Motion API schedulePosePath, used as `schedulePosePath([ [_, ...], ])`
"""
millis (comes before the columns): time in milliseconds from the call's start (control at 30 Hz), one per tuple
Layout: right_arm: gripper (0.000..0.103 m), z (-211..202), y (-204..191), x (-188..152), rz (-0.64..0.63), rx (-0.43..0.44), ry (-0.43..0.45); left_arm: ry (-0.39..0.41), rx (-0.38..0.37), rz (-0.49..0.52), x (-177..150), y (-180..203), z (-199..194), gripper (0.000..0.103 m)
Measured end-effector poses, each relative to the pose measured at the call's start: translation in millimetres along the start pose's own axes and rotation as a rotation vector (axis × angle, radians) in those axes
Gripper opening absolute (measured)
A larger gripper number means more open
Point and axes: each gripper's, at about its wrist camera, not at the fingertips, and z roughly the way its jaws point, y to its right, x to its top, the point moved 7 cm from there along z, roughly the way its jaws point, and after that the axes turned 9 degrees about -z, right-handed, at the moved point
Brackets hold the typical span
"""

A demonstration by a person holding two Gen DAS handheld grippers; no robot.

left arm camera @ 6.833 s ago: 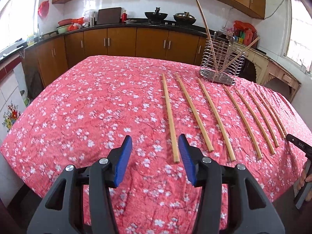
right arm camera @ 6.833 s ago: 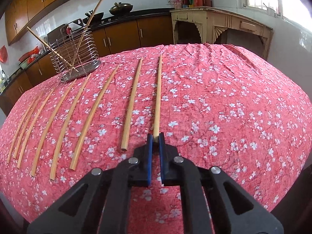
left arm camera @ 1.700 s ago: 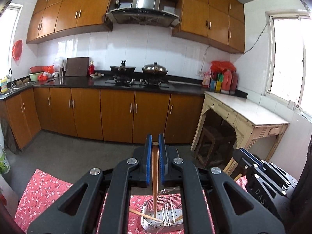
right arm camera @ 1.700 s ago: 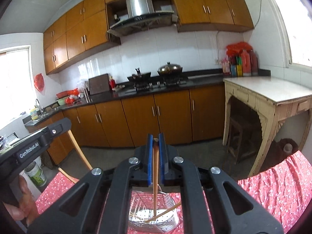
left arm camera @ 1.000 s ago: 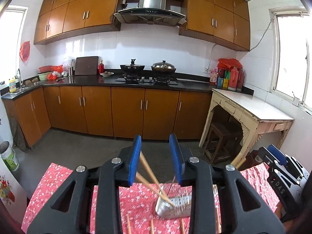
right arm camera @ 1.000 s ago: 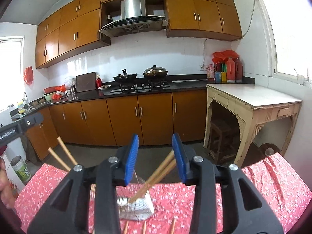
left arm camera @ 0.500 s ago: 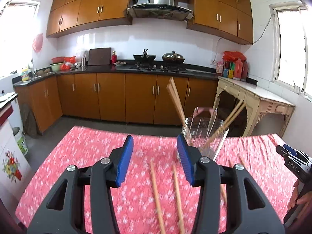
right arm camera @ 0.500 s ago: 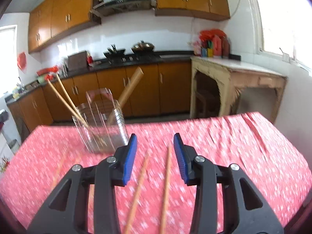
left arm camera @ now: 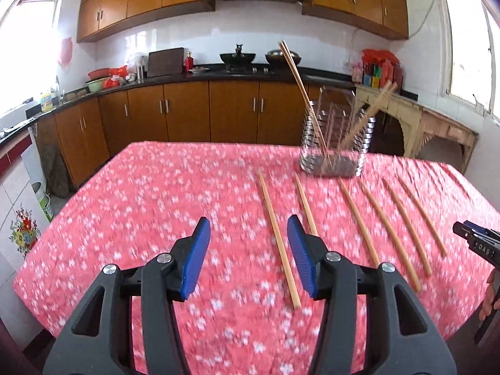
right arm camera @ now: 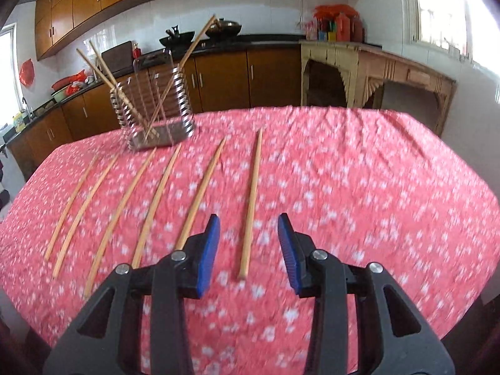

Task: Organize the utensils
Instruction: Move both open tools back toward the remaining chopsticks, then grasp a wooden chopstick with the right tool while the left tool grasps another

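A wire utensil holder [left arm camera: 332, 143] [right arm camera: 153, 112] stands at the far side of the table with several wooden chopsticks leaning in it. Several more chopsticks lie in a row on the red floral cloth [left arm camera: 156, 203] [right arm camera: 359, 187]. My left gripper [left arm camera: 248, 245] hovers over the near end of the leftmost chopstick [left arm camera: 278, 237]; its jaws are opening and hold nothing. My right gripper [right arm camera: 248, 247] is open and empty above the near end of the rightmost chopstick [right arm camera: 250, 206]. The right gripper's tip [left arm camera: 478, 243] shows at the left view's right edge.
Brown cabinets and a dark counter with pots [left arm camera: 237, 59] run behind the table. A pale wooden side table [right arm camera: 375, 65] stands at the back right. A hand [left arm camera: 492, 293] shows at the right edge. The table's near edge lies just below both grippers.
Both grippers let their chopsticks go into the holder, then drew back and sank toward the near ends of the chopsticks on the cloth. The left jaws have spread wider.
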Motion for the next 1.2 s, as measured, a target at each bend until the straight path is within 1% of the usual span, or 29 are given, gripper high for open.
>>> schedulePosePath([
  [133, 0.033, 6.3, -7.8, -20.1, -0.001, 0.013, -0.037, -0.044, -0.017, 0.005, -18.7, 4.7, 4.4, 0.052],
  [300, 0.026, 13.3, -10.8, -35.3, 0.010, 0.017, -0.068, -0.074, -0.020, 0.017, -36.9, 9.2, 6.3, 0.052],
  [367, 0.023, 14.9, -12.4, -37.1, 0.003, 0.017, -0.073, -0.082, -0.020, 0.018, -42.9, 10.8, 6.8, 0.052],
  [433, 0.019, 16.5, -14.9, -38.8, -0.013, 0.004, -0.072, -0.090, -0.018, 0.018, -48.4, 10.8, 7.1, 0.052],
  [633, 0.017, 21.3, -11.3, -38.1, 0.004, -0.025, -0.059, -0.103, -0.018, 0.009, -59.6, 10.8, 7.4, 0.052],
  [667, 0.015, 22.1, -10.6, -37.9, 0.006, -0.030, -0.056, -0.107, -0.020, 0.007, -61.5, 11.1, 7.8, 0.052],
  [700, 0.008, 22.2, -10.5, -37.6, 0.004, -0.034, -0.054, -0.110, -0.022, 0.006, -62.2, 11.6, 8.5, 0.052],
  [1100, 0.008, 23.2, -7.6, -37.9, 0.017, -0.038, -0.045, -0.155, -0.050, 0.004, -75.1, 27.2, 17.5, 0.051],
  [1167, 0.008, 23.1, -7.5, -38.2, 0.019, -0.039, -0.046, -0.167, -0.049, 0.001, -78.6, 27.6, 20.2, 0.044],
  [1200, 0.008, 23.0, -7.8, -38.3, 0.019, -0.041, -0.046, -0.179, -0.050, -0.009, -80.5, 27.0, 22.2, 0.042],
])
